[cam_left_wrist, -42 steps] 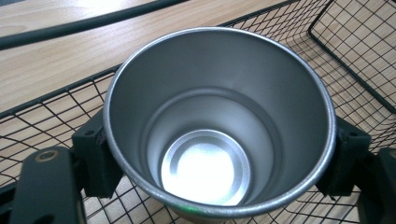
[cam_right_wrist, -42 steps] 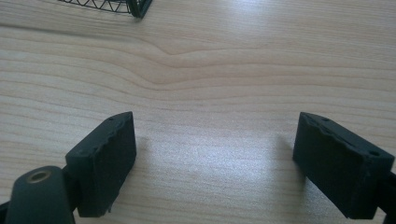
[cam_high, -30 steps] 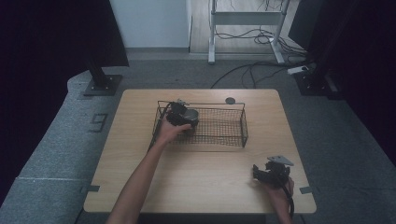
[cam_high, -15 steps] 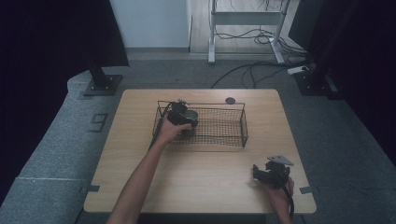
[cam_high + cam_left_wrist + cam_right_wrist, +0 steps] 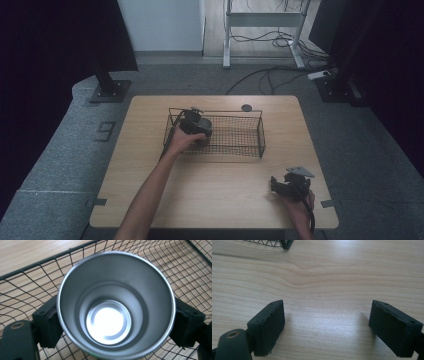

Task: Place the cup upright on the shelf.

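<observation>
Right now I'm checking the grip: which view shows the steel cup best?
The left gripper view: the steel cup sits between the left gripper's jaws above the wire basket. The high view shows it small, partly hidden.

The left gripper (image 5: 115,322) clasps a steel cup (image 5: 115,305) over the wire basket (image 5: 30,277).

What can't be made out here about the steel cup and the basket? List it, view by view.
- Left gripper view: the steel cup hides the basket floor beneath it, so whether it rests there or hangs is unclear; its outer wall is out of sight.
- High view: the left gripper and hand cover the cup.
- High view: the small dark disc beyond the basket is too small to identify.
- Right gripper view: the frame's top edge cuts the basket to one corner.
</observation>
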